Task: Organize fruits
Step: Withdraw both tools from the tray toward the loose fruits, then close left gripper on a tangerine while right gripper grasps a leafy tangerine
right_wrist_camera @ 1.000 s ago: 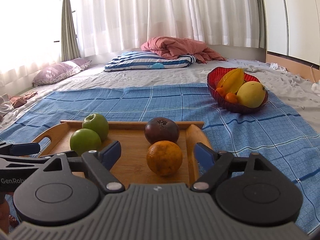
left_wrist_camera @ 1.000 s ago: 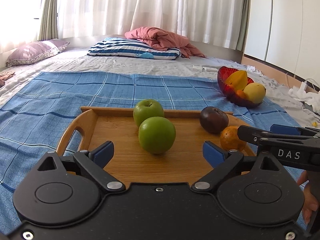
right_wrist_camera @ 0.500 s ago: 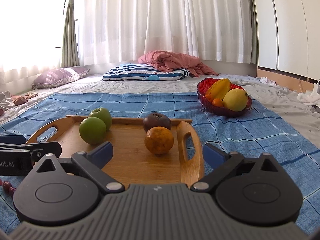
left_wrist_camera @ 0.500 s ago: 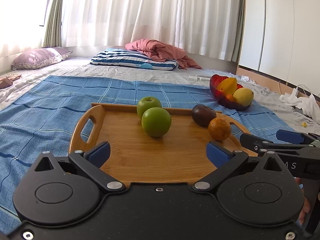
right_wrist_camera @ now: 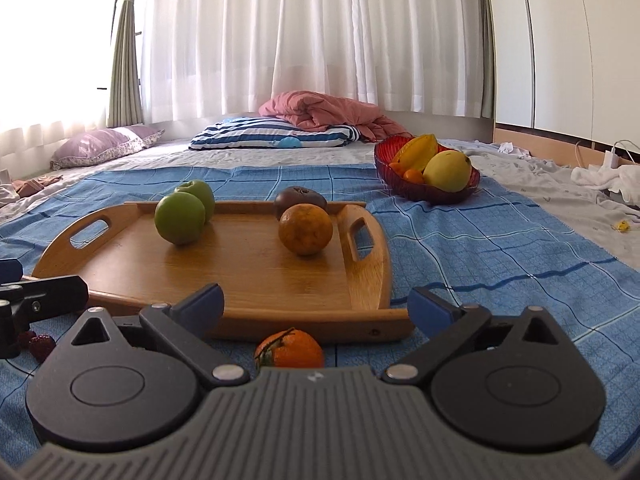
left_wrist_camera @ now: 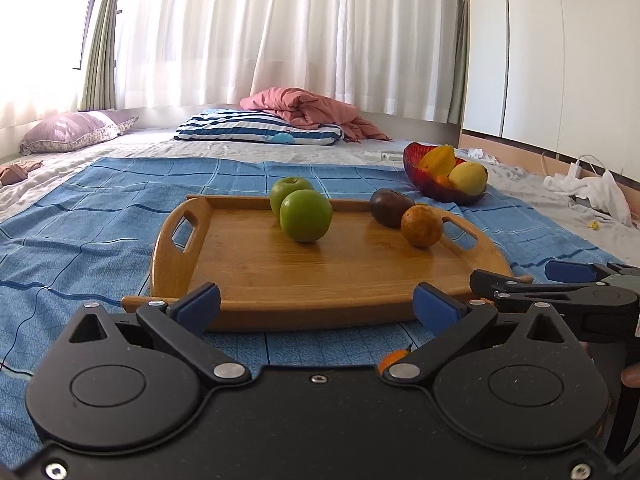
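Now farther from wooden tray (left_wrist_camera: 320, 280).

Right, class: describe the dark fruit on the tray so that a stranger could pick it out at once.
Find the wooden tray on the blue blanket. Four fruits sit on it: two green apples at the left, an orange at the right. The dark fruit lies just behind the orange, by the far rim; it alone is purple-brown.
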`<state>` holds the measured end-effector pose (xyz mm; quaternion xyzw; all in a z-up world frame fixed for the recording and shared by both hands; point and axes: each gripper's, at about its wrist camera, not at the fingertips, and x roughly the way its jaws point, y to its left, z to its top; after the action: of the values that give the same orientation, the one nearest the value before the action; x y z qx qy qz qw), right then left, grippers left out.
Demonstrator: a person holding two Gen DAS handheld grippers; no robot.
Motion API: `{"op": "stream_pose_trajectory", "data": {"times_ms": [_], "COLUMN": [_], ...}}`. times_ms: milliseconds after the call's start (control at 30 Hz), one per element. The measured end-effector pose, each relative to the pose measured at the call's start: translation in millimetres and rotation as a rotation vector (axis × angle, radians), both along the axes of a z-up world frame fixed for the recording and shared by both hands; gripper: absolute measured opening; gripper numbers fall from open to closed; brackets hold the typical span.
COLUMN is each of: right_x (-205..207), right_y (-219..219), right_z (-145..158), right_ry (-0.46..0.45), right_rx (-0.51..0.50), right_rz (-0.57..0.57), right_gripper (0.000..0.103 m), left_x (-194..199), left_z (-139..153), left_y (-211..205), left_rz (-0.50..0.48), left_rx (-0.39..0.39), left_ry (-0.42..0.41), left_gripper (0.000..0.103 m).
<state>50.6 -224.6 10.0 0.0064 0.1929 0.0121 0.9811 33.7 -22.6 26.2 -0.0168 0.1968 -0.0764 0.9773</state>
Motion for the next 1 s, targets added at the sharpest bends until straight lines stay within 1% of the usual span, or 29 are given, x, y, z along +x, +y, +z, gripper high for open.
{"op": "stream_pose_trajectory", "data": {"times_ms": [233, 433, 533, 600, 733, 800, 867, 1000], "right_x": [-3, -4, -4, -1, 2, 2, 1, 2], "right_y": [-3, 5, 7, 7, 6, 6, 6, 5], "right_z": [-9, -13, -15, -17, -21, -21, -22, -24], "right_ry": [0.006, -0.001, 0.007, 0.022, 0.050, 0.053, 0.053, 0.059], "right_rx": [0.008, -0.032, -0.046, -0.044, -0.028, -0.028, -0.034, -0.023], "right_rz": [0.007, 0.063, 0.084, 0.093, 0.095, 0.100, 0.108, 0.113], "right_gripper": [0.103, 0.103, 0.102, 0.100, 0.094, 0.092, 0.090, 0.084], "left_x": [-12, -15, -14, -15, -16, -14, -13, -10], "left_z": [-13, -20, -22, -23, -25, -27, -29, -32], "left_y": [-8, -14, -18, -22, -27, -29, -29, -29], "left_rz": [-0.027, -0.073, -0.096, -0.114, -0.147, -0.160, -0.161, -0.137], "left_rx": [0.033, 0.015, 0.014, 0.022, 0.028, 0.020, 0.012, -0.008], "left_ry": [0.012, 0.043, 0.054, 0.055, 0.065, 0.087, 0.108, 0.136], "left_gripper": [0.103, 0.102, 0.091, 0.082, 0.074, 0.065, 0.061, 0.057]}}
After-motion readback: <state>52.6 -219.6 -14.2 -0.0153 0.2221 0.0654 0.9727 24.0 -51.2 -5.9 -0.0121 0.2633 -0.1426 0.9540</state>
